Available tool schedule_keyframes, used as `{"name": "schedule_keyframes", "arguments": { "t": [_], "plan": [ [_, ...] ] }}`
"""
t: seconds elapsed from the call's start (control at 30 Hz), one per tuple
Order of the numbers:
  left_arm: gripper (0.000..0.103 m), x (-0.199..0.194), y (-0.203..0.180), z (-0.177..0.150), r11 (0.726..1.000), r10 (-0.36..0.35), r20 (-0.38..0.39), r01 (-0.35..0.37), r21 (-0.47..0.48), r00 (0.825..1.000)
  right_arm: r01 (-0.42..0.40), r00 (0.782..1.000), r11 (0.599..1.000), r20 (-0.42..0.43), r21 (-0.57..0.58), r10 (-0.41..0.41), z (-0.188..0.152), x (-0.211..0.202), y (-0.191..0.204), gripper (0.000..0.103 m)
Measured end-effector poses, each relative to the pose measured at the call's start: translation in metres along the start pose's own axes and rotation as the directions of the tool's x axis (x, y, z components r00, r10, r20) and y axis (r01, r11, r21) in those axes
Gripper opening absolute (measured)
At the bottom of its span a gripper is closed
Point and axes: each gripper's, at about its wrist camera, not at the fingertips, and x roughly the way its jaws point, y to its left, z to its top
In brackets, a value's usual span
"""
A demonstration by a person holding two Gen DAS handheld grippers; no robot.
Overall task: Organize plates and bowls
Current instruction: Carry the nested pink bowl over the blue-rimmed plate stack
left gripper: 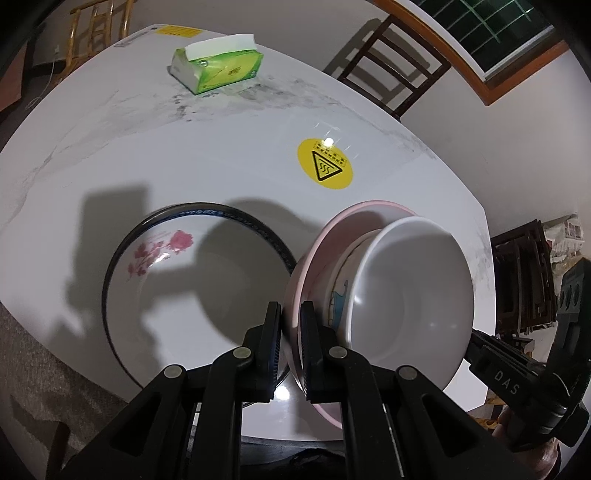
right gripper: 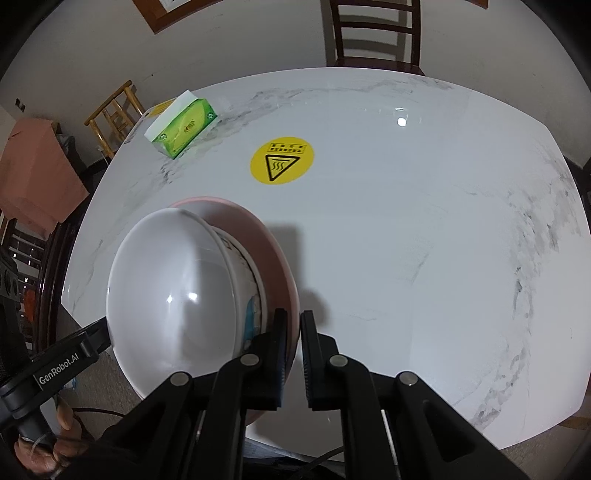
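A pink plate point(left gripper: 332, 236) hangs tilted above the white marble table point(right gripper: 406, 258). On it stands a bowl with a cartoon print point(left gripper: 338, 295), and a plain white bowl point(left gripper: 406, 295) is nested inside that. My left gripper point(left gripper: 291, 306) is shut on the plate's left rim. My right gripper point(right gripper: 293, 314) is shut on the opposite rim of the pink plate point(right gripper: 273, 251), beside the white bowl point(right gripper: 177, 288). A large bowl with a dark blue rim and pink flowers point(left gripper: 192, 280) rests on the table to the left of the plate.
A green tissue pack point(left gripper: 218, 68) lies at the far side of the table, and a round yellow heat-warning sticker point(left gripper: 324, 162) marks its middle. A dark wooden chair point(right gripper: 373, 33) stands behind the table. A bamboo chair point(right gripper: 114, 110) stands at the far left.
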Motion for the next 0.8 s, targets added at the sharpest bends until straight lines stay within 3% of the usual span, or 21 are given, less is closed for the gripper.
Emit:
{"name": "schedule_keyframes", "arguments": {
  "t": [0.8],
  "plan": [
    [0.005,-0.029,0.058,0.003,0.997,0.043,0.037,-0.040,-0.070,0.998,-0.030,0.999,0.995,-0.031,-0.093,0.028,0.004,0.014,0.064,0.008]
  ]
}}
